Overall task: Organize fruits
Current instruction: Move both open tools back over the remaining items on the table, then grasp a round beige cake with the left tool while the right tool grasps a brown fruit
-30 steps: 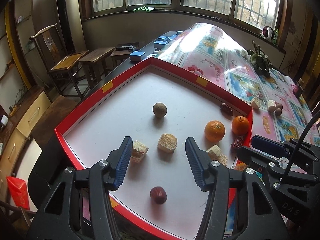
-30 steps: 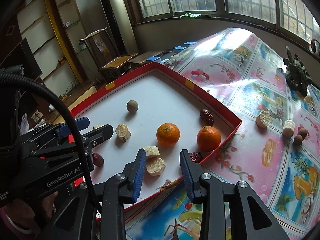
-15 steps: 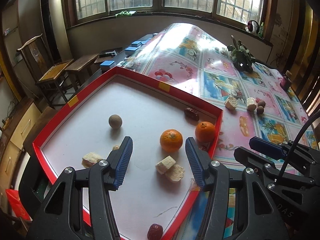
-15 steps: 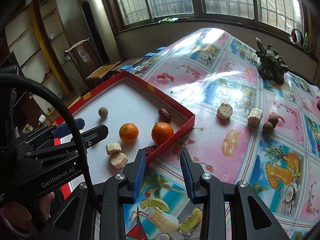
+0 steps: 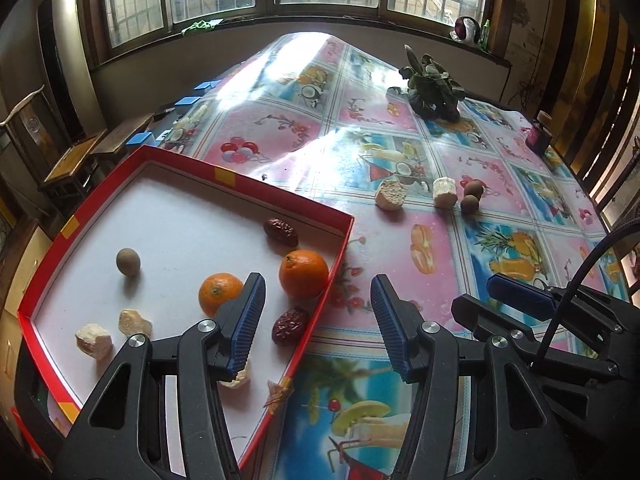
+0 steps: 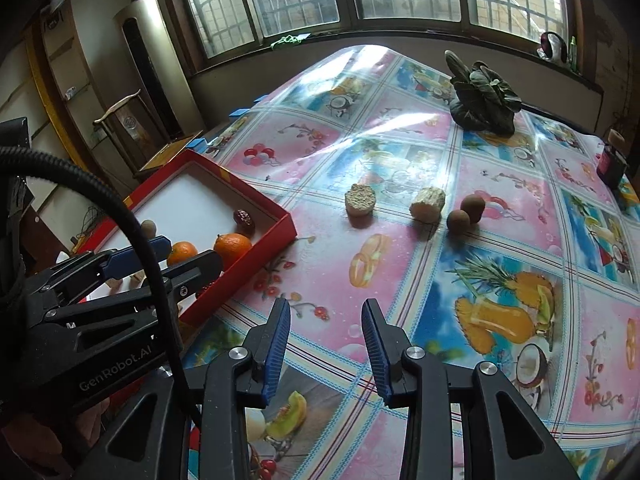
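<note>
- fingers of the left gripper [image 5: 316, 320] spread wide and holding nothing, hanging over the near right edge of the red tray [image 5: 176, 158]; one blue pad over the tray floor, the other over the table [image 5: 400, 136].
- fingers of the right gripper [image 6: 326, 338] also spread apart and holding nothing, above the fruit-print tablecloth, well apart from any fruit.
- inside the tray: two oranges [image 5: 303, 274] side by side near the right wall, a dried red date [image 5: 281, 231] farther back by that wall, a second date [image 5: 290, 326] just beside the near right wall, a small brown round fruit [image 5: 128, 262] to the left, and pale chunks [image 5: 93, 341] at the near left.
- on the table right of the tray, in a row: a round pale slice [image 6: 361, 200], a pale chunk [image 6: 429, 202] and two small brown round fruits [image 6: 466, 214] touching each other.
- far right on the table: a dark leafy plant [image 6: 482, 98].
- writing: "genrobot.ai" reads on the left gripper's body in the right wrist view.
</note>
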{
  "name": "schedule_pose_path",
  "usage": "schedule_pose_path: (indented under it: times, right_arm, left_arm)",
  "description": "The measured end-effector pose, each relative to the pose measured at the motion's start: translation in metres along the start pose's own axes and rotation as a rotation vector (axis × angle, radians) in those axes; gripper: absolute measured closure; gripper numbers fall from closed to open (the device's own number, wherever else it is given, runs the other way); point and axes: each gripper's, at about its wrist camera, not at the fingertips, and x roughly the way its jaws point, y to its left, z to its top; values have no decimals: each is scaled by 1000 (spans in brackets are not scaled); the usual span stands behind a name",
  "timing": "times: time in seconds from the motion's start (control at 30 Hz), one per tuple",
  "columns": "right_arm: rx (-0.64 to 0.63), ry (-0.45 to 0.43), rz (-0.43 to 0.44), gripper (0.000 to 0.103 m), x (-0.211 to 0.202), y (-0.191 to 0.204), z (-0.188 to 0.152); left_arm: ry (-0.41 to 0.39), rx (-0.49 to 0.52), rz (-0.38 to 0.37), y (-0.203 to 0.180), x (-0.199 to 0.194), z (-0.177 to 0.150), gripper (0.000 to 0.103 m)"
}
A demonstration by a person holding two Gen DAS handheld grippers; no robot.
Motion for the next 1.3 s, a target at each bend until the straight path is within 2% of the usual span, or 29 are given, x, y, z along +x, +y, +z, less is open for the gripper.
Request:
schedule_pose_path:
  times: [0.27,0.5,0.63,0.77,1.1,1.3]
  right_arm:
    - [55,2,-46,66,-3,-36,-1]
    - [92,7,-78,66,-3,-62,-1]
    - [107,5,-90,66,-3,-71,1]
    - [114,5,-92,65,-1,-76,3]
    - [144,10,-105,65,5,-94,9]
    - [161,-11,-110,65,16,-105,24]
  left_arm:
    - [34,29,-47,-27,18,10,48]
    - [91,12,-145,-29,35,23,48]
    - [96,28,-141,-31,44,37,48]
    - [139,30,-191,-36,61,51,48]
    - [193,62,-156,-53,107,73,48]
    - [202,66,-133,-51,117,77,48]
